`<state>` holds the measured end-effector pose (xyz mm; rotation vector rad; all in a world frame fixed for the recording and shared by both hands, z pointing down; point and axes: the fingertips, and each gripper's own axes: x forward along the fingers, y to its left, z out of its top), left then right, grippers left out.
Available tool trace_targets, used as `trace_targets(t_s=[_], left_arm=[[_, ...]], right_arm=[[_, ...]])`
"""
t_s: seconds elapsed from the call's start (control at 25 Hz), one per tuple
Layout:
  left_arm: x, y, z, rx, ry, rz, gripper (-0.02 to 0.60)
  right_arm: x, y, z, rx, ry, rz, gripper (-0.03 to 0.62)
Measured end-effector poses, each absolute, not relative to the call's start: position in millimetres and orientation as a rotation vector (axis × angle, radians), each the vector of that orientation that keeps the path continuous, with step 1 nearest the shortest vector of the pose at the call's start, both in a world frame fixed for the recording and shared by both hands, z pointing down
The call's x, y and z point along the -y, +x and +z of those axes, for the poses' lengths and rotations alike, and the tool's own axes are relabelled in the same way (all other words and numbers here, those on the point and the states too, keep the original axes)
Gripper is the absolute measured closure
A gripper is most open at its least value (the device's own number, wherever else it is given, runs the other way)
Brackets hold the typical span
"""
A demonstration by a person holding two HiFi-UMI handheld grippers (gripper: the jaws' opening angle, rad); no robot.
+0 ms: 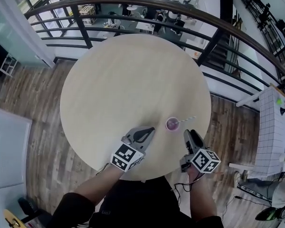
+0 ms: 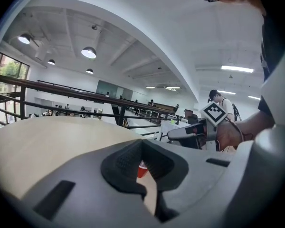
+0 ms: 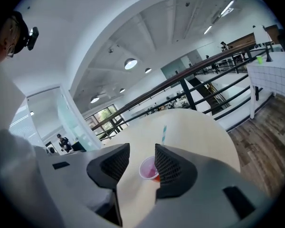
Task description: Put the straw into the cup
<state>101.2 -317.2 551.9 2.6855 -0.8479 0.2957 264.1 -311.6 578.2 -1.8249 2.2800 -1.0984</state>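
A small pink-lined cup (image 1: 172, 124) stands on the round pale table (image 1: 123, 80) near its front right edge. A striped straw (image 1: 187, 119) rests in it and leans out to the right. My right gripper (image 1: 190, 133) hovers just right of and behind the cup, jaws open and empty. In the right gripper view the cup (image 3: 148, 168) and upright straw (image 3: 164, 135) show beyond the open right gripper (image 3: 142, 152). My left gripper (image 1: 150, 129) sits left of the cup, tips together and empty. In the left gripper view, a sliver of the red cup (image 2: 141, 170) shows behind the left gripper (image 2: 142, 145).
A dark metal railing (image 1: 133, 4) curves behind the table, with a drop to a lower floor beyond it. A white tiled counter (image 1: 275, 127) stands at the right. Wooden floor (image 1: 28, 103) surrounds the table. The person's legs are against the table's near edge.
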Motion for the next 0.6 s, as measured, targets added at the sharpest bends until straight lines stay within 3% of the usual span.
trace_targets(t_s=[0.6], left_arm=[[276, 107, 454, 0.917, 2.791, 0.205, 0.575]], right_arm=[[255, 261, 448, -2.449, -1.658, -0.714, 0.442]])
